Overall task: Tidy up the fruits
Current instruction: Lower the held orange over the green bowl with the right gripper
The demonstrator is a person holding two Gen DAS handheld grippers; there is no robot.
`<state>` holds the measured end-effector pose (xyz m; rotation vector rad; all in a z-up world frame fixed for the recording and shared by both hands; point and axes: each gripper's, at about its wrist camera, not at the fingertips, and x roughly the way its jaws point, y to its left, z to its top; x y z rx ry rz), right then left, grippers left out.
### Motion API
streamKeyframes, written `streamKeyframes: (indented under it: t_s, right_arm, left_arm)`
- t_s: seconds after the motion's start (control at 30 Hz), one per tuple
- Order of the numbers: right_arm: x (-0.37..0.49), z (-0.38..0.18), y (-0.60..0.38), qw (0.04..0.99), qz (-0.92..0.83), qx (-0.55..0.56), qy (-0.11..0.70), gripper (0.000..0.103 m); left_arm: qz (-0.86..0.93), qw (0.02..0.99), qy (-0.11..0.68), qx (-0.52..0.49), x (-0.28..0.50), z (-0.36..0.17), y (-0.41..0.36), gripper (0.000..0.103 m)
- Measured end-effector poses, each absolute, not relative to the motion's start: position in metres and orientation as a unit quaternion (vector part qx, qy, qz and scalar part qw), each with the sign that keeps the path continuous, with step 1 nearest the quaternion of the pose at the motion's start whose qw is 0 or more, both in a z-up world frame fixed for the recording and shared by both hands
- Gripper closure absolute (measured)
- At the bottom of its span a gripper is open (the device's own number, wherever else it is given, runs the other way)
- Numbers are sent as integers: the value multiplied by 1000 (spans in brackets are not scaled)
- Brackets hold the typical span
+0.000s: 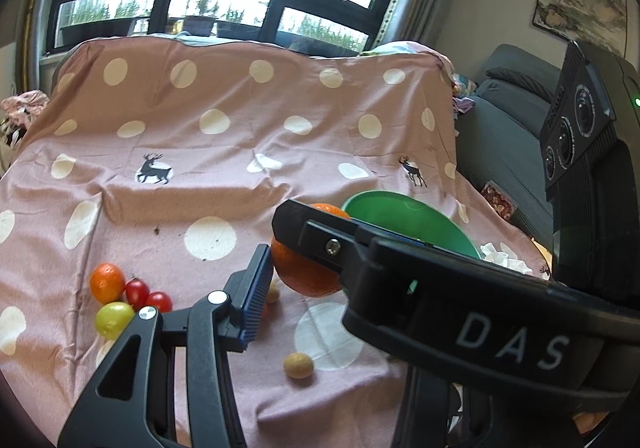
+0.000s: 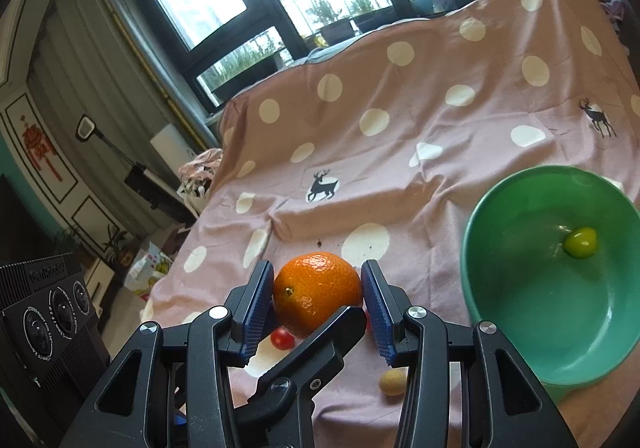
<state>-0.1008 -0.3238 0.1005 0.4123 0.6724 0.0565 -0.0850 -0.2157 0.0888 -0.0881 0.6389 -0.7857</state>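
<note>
Both the left gripper [image 1: 298, 260] and right gripper [image 2: 318, 298] are pinching one orange [image 2: 318, 294], carrying it toward the green bowl [image 2: 480, 304] at right.

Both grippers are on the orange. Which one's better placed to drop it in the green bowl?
Right, probably. The orange sits squarely between its blue pads, and the bowl lies open just beside the right gripper. The left gripper views the bowl mostly blocked.
</note>
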Motion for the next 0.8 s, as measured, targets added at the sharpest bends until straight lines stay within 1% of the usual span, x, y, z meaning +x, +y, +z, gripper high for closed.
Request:
streamKeyframes:
  t_s: [0.23,0.8]
  right_arm:
    - [-111,104,-352,922,8,232,311,56]
    - [-134,96,-411,906,-71,291,298,56]
  left_arm:
    - [-398,864,308,-17,-86,94,-247,58]
    - [-464,821,332,21,-89,88,-312,58]
